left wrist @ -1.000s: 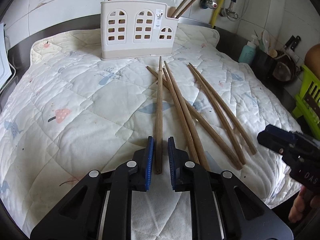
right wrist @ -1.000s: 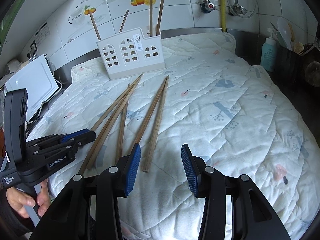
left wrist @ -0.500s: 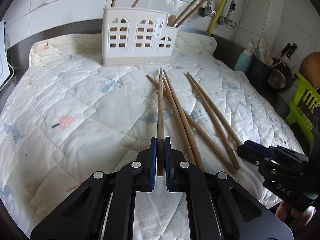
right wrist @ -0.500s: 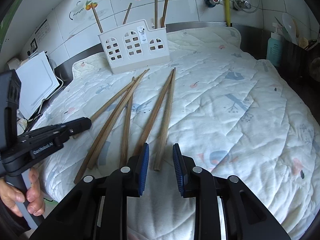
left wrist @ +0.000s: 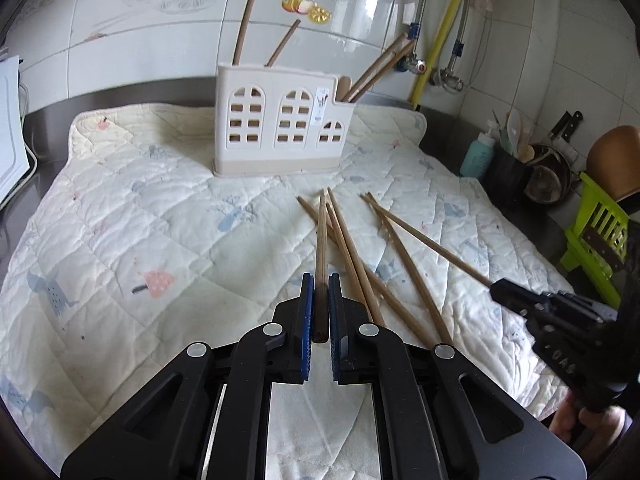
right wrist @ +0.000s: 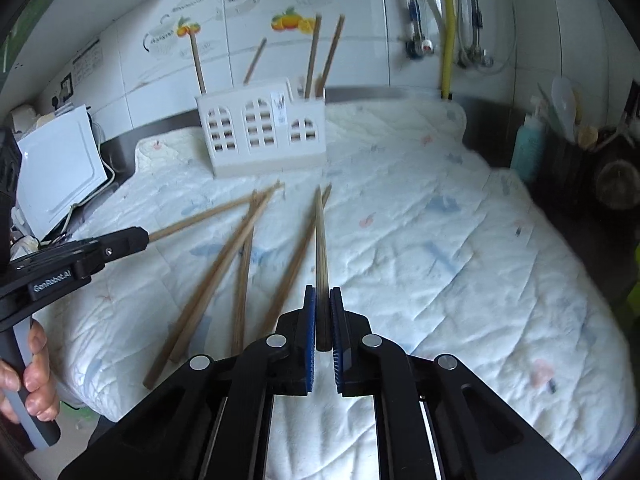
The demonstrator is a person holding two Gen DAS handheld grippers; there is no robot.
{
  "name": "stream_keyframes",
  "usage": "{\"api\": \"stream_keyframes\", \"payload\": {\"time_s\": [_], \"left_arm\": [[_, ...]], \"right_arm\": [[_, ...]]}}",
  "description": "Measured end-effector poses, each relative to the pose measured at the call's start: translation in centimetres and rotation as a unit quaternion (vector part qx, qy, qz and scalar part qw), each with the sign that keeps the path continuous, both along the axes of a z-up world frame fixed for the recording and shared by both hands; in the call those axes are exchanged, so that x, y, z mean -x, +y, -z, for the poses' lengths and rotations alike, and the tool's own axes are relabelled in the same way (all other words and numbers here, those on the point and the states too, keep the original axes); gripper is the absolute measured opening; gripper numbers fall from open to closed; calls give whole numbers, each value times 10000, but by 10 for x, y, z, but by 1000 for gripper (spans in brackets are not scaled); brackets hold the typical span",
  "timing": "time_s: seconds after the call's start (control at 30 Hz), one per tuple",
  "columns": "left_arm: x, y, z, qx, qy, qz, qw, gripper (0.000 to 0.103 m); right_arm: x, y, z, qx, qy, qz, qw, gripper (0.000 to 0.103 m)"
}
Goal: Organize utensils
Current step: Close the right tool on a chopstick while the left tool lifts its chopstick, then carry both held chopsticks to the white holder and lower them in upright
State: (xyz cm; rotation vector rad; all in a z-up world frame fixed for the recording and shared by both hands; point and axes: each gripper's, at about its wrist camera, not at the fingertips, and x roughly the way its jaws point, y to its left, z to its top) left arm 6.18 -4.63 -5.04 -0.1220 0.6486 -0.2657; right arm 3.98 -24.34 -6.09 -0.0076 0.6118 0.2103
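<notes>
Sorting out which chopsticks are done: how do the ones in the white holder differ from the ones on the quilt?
The chopsticks in the holder stand upright or lean, ends inside the white holder; the loose chopsticks lie flat on the quilt. Those in the holder are spread across compartments; the loose ones cross and overlap. Both groups look like plain brown wood.

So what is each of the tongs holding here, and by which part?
Left tongs pinch one chopstick at its thick near end. Right tongs pinch another chopstick the same way, tip pointing toward the holder.
</notes>
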Motion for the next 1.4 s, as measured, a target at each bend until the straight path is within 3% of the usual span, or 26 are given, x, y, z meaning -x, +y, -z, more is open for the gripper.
{"api": "stream_keyframes", "payload": {"time_s": [0.27,0.53,0.9,1.4], "left_arm": [[4,2,-34,40,-367,173,9992,6],[-2,13,-59,272,-523,216,9980,6],[-23,16,-104,62,-903,327,9954,5],[-86,28,-181,-132,-1341,168,9907,5]], "right_arm": [[-6,-4,-67,229,-675,-344,9969,7],[-31,-3,-119,66,-753,-875,9933,7],[-60,19,-172,53,-814,-1467,9858,7],[-119,42,-237,32,-1046,-1712,9797,7]]}}
